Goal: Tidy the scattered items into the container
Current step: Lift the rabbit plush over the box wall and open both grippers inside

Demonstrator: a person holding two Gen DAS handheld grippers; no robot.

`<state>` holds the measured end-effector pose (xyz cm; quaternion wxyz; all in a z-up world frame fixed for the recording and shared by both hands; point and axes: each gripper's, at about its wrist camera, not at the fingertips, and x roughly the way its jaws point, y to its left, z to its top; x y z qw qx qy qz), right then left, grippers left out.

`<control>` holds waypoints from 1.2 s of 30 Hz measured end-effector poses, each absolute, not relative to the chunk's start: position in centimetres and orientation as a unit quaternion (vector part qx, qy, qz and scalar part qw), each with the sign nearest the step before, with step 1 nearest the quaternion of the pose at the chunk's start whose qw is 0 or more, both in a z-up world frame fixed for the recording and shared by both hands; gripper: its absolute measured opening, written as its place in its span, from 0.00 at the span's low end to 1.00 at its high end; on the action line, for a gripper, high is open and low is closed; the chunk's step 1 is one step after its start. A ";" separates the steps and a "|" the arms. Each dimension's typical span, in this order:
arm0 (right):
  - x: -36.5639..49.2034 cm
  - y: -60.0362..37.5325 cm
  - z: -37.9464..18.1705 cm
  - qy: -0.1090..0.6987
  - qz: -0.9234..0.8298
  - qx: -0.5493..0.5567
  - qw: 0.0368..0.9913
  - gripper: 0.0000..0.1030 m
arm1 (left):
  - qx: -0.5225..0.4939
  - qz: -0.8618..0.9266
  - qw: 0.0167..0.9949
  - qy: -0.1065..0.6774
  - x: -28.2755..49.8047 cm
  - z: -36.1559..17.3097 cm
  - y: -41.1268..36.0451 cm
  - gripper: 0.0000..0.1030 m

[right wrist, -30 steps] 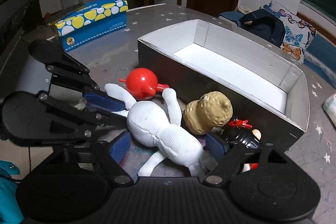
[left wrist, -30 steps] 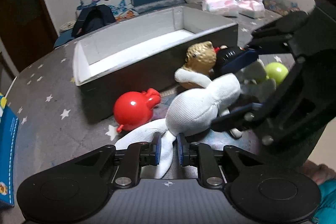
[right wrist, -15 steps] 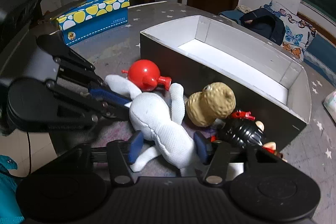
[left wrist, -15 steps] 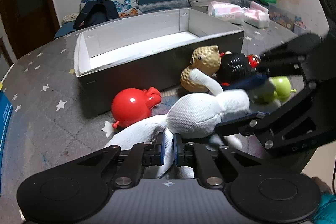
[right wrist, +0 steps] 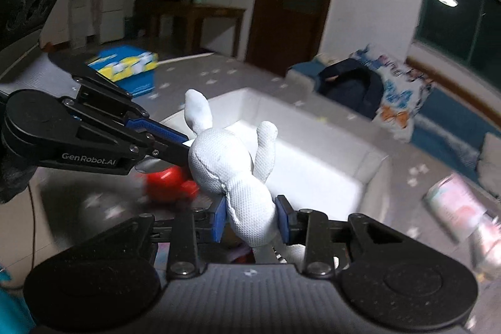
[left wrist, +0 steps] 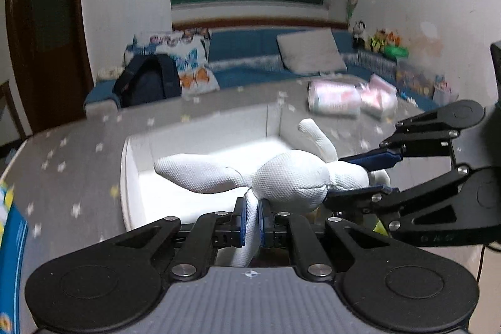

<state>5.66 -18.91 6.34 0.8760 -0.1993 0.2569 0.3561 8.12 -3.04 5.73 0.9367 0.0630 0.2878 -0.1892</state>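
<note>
Lifted rabbit [left wrist: 291,183] in both jaws.

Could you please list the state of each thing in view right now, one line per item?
White plush rabbit: lifted, held by both grippers in front of the box.
Left gripper: jaws shut on one rabbit ear.
Right gripper: jaws shut on the rabbit's body.
White box: open-topped; visible interior looks bare.
Red toy: lying on the table beside the box.

Left gripper [left wrist: 250,223]: black linkages, silver screws, blue pads. Right gripper [right wrist: 250,219]: identical; "GenRobot.AI" marking at left of frame.
</note>
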 end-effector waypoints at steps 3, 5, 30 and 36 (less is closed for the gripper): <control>8.6 -18.8 7.1 0.250 0.341 -0.209 0.882 0.32 | 0.059 -0.188 0.938 0.284 11.5 6.3 -3.7 0.08; 10.6 -18.4 7.3 0.252 0.335 -0.217 0.881 0.32 | 0.058 -0.185 0.937 0.289 13.8 6.2 -4.1 0.08; 19.8 -17.8 4.3 0.285 0.293 -0.210 0.888 0.48 | 0.011 -0.137 0.927 0.350 21.5 2.7 -3.3 0.16; 16.3 -19.5 5.9 0.268 0.303 -0.181 0.896 0.53 | 0.011 -0.151 0.930 0.334 18.3 3.7 -3.8 0.18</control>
